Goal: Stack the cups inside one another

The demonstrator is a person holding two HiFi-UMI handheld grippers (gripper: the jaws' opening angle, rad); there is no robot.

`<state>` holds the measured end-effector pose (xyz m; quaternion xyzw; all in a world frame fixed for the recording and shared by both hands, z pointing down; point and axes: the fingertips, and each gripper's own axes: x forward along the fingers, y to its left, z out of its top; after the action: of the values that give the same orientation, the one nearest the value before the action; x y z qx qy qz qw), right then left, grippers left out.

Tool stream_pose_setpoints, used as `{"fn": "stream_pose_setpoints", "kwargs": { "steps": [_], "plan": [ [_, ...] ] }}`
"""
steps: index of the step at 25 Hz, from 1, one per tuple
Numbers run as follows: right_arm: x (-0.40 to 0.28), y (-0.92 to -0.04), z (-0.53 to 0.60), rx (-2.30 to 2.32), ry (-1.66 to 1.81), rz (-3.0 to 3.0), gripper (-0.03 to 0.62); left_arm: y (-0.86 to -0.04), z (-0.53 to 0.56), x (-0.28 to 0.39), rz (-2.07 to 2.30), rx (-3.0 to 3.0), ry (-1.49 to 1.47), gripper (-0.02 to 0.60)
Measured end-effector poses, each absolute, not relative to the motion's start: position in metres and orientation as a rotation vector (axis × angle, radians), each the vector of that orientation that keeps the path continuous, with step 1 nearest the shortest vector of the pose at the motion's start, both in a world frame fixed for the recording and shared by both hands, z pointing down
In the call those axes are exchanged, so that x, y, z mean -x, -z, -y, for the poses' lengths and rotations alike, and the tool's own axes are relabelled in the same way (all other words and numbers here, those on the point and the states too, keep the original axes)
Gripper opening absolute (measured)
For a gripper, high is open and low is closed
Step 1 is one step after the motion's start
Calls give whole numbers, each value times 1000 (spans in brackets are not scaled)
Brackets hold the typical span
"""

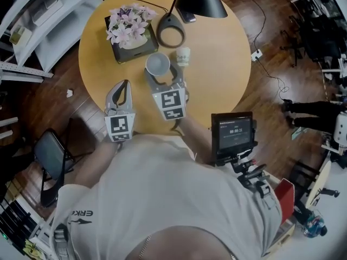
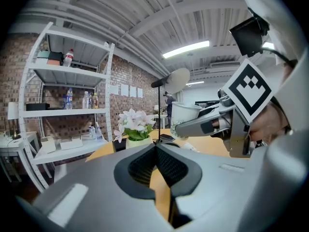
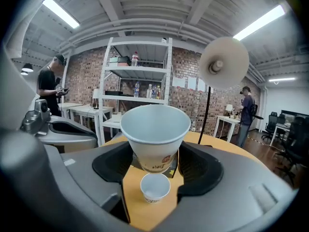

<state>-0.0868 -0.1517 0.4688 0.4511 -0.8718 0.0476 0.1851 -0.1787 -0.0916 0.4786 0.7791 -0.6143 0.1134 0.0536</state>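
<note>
My right gripper (image 1: 161, 70) is shut on a large white paper cup (image 1: 158, 64) and holds it upright above the round wooden table (image 1: 217, 75). In the right gripper view that cup (image 3: 155, 134) fills the gap between the jaws, and a second paper cup (image 3: 155, 187) stands on the table below and beyond it. In the head view the second cup (image 1: 183, 56) stands just right of the held one. My left gripper (image 1: 123, 88) hovers over the table's near left edge, shut and empty. The left gripper view shows the right gripper carrying the cup (image 2: 186, 112).
A pot of pale flowers (image 1: 130, 28) stands at the table's far left. Beside it sit a lamp's ring base (image 1: 171, 30) and its black shade (image 1: 199, 1). A screen on a stand (image 1: 232, 131) is at the near right. White shelving (image 1: 49, 15) stands to the left.
</note>
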Motion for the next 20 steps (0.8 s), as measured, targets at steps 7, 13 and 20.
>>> {"fn": "stream_pose_setpoints", "kwargs": {
  "steps": [7,13,20],
  "plan": [
    [81,-510,162,-1245,-224,2398,313,-495,94,181,1857,-2323,-407,2],
    [83,-538,167,-1210,-267,2375,314,-508,99,179,1829,-2311,-451,2],
    [86,-564,171,-1179,-312,2351,314,-519,103,180,1809,-2293,-483,2]
  ]
}}
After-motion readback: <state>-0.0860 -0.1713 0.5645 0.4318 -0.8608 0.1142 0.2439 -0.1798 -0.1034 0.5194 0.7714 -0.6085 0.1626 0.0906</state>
